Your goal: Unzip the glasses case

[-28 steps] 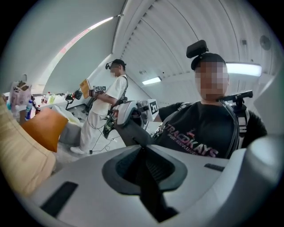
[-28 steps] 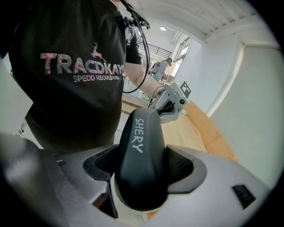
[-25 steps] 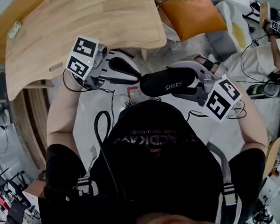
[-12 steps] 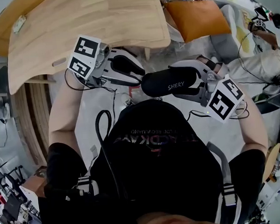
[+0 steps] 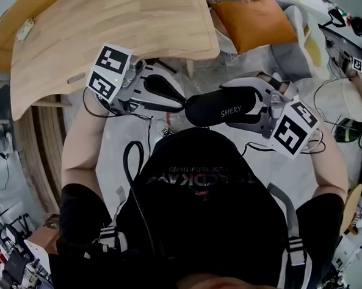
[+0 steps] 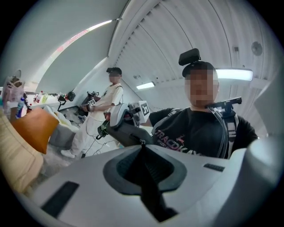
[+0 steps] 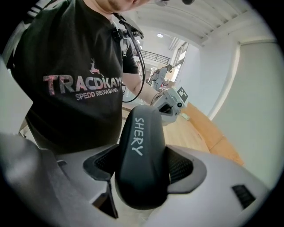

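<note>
Lighting: bright, even and diffuse, with no hard shadows.
Source: a ceiling light strip [image 6: 234, 74] burns out to white in the left gripper view.
Exposure: in the head view the wooden table [image 5: 113, 29] is well lit, while the black shirt [image 5: 202, 188] loses its folds to darkness.
Distortion: all views are fisheye, with bowed lines and black corners.
Focus: the left gripper [image 6: 143, 144] is soft close to the lens. The near end of the glasses case [image 7: 142, 177] is blurred, though its white lettering stays legible.
</note>
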Available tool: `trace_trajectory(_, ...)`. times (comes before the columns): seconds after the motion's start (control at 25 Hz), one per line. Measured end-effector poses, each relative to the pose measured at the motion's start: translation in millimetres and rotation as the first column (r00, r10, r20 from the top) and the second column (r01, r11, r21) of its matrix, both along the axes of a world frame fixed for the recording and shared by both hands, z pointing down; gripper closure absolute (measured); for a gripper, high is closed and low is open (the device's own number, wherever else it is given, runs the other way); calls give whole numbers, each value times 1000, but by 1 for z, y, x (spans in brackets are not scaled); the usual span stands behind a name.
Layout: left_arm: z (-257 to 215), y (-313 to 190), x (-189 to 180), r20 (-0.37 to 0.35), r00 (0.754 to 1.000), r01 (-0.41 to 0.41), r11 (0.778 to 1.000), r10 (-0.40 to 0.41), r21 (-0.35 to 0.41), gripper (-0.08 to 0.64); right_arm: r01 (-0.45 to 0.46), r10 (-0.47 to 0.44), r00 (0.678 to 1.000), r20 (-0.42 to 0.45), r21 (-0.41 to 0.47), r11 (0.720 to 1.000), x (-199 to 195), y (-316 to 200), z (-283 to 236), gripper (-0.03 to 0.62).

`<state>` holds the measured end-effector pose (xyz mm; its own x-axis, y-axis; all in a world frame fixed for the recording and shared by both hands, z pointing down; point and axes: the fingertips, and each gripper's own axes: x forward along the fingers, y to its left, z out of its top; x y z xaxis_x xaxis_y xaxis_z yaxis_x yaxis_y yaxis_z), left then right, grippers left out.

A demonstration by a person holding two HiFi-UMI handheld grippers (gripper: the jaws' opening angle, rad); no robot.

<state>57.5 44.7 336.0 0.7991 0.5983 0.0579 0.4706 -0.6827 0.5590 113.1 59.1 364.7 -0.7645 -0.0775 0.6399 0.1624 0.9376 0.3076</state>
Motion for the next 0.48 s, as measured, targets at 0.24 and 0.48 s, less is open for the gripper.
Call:
trace_trajectory(0.24,4,0,-2,25,998,58,996,-59,66,528,-17,19,999,-26,53,998,0,-2,3,247)
trace_trajectory(0.48,5,-7,-4,27,988,147,977,-153,155,528,-37,38,999,-17,59,998,1,-5,4,247)
